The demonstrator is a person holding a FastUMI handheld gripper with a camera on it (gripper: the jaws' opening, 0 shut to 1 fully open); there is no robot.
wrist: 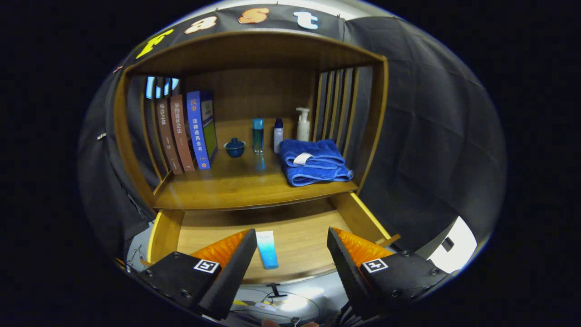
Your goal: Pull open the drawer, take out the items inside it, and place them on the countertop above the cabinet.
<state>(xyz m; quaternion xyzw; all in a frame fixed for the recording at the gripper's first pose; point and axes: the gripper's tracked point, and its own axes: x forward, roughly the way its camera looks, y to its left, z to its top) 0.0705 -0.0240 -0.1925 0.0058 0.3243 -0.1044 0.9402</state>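
The claw [290, 245] is held released, its two fingers spread wide apart with nothing pressed between them; it is poised above the front of the pulled-open drawer [304, 227]. Between the fingers, nearer the left one, a small blue-and-white tube [267, 249] is seen lying flat on the drawer's wooden floor, its white end toward 12 o'clock and its blue end toward 6 o'clock; it is touched by neither finger. Beyond the drawer, at 12 o'clock, the table [236, 188] above the cabinet is seen. On it a folded blue towel [313, 161] is laid at 1 o'clock; behind it a white pump bottle [303, 124] is stood, with a small white bottle [278, 135] and a slim blue bottle [258, 135] ranged beside it toward 11 o'clock; a lidded blue cup [234, 147] is set just beyond those; three books [184, 134] are stood upright at 10 o'clock against the slatted side.
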